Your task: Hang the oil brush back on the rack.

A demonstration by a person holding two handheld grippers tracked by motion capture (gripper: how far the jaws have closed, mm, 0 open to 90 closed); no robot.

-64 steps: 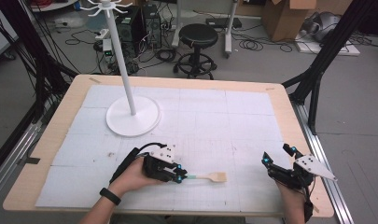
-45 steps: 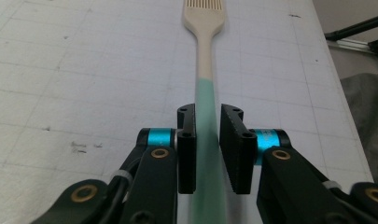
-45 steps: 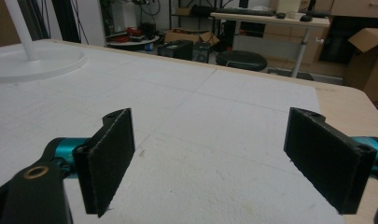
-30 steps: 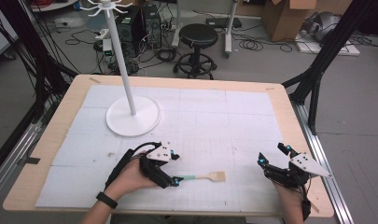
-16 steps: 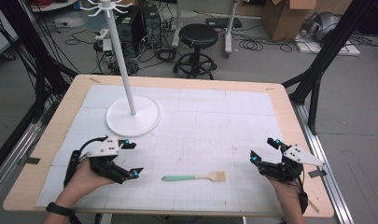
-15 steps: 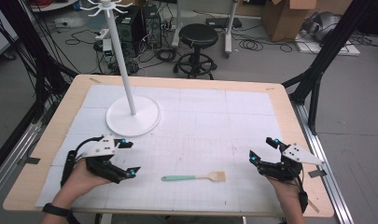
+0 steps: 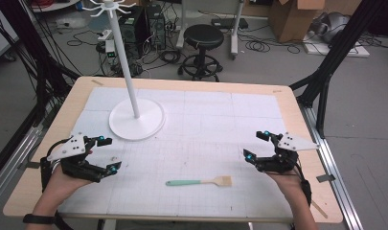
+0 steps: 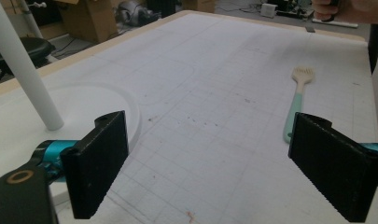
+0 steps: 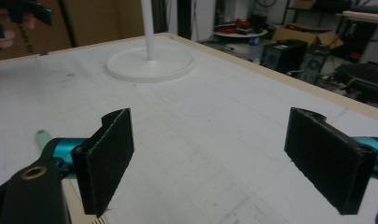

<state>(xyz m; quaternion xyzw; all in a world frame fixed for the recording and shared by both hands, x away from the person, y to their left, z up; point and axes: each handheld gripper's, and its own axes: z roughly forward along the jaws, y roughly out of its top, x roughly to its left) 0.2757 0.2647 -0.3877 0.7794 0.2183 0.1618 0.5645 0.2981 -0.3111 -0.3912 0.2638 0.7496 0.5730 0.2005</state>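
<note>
From the high view, a small brush (image 7: 199,181) with a mint-green handle and pale bristles lies flat on the white gridded mat (image 7: 206,129), near the table's front edge, handle pointing left and bristle head right, roughly midway between the person's two hands. The left gripper (image 7: 107,154) hangs released at the left side of the mat, well apart from the brush, its jaws having just been opening with nothing between them; the right gripper (image 7: 256,145) hangs at the right, jaws spread and empty, near the bristle end but not touching it. A white stand (image 7: 134,96) with a round base and a hooked top rises at the far left of the mat. In the left gripper view, the two black jaws stand wide with bare mat between them; the brush (image 8: 296,103) lies beyond the right-hand jaw, bristles away from the camera, and the stand's post (image 8: 25,70) rises at left. In the right gripper view, the jaws again stand wide and hold nothing, the stand's base (image 9: 149,65) lies ahead, and the tip of the green handle (image 9: 43,137) peeks out at the left edge. The brush looks light and stiff along its slim handle, soft only at the bristles; the handle's middle seems the sound place to pinch, though it lies low on the mat and could skid.
</note>
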